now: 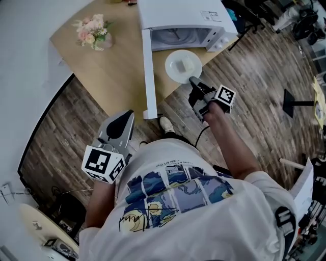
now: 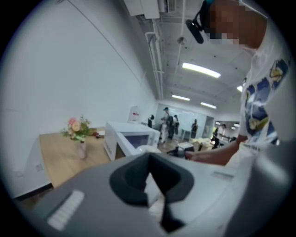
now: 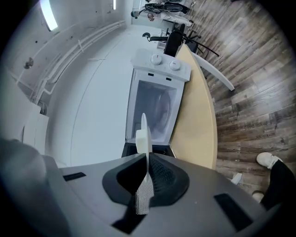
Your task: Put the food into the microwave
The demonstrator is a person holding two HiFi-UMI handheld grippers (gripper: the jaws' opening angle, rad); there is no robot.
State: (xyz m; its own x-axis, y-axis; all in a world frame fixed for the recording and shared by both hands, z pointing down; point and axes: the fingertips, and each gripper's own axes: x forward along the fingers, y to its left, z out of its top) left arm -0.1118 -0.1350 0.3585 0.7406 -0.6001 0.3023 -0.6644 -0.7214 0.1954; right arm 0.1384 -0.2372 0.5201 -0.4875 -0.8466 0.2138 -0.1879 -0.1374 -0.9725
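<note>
Food: a small pale block [image 1: 183, 64] sits in the middle of a round white plate [image 1: 171, 70]. It is too small to identify. It looks light and lies loose, so any tilt could make it slide.
Plate: stiff, smooth and probably slippery at the rim, and it may break if dropped. It is held in the air over the near edge of the desk [image 1: 102, 71], just in front of the microwave's opening.
Where to hold: the rim is the only grip that stays clear of the food. A one-sided pinch lets the far edge sag, so the plate has to be carried level.
Right tool [image 1: 194, 81]: clamped narrow on the plate's near rim, with the thin edge between its pads.
Left tool [image 1: 124, 120]: jaws together with nothing in them, held low beside the person's body and well away from the plate.
Microwave [image 1: 178, 15]: white, on the desk, with its cavity showing.
Microwave door [image 1: 148, 71]: swung fully out toward the person, to the left of the plate.
Flowers [image 1: 92, 31]: a small bunch at the far left of the desk, well clear of the plate.
</note>
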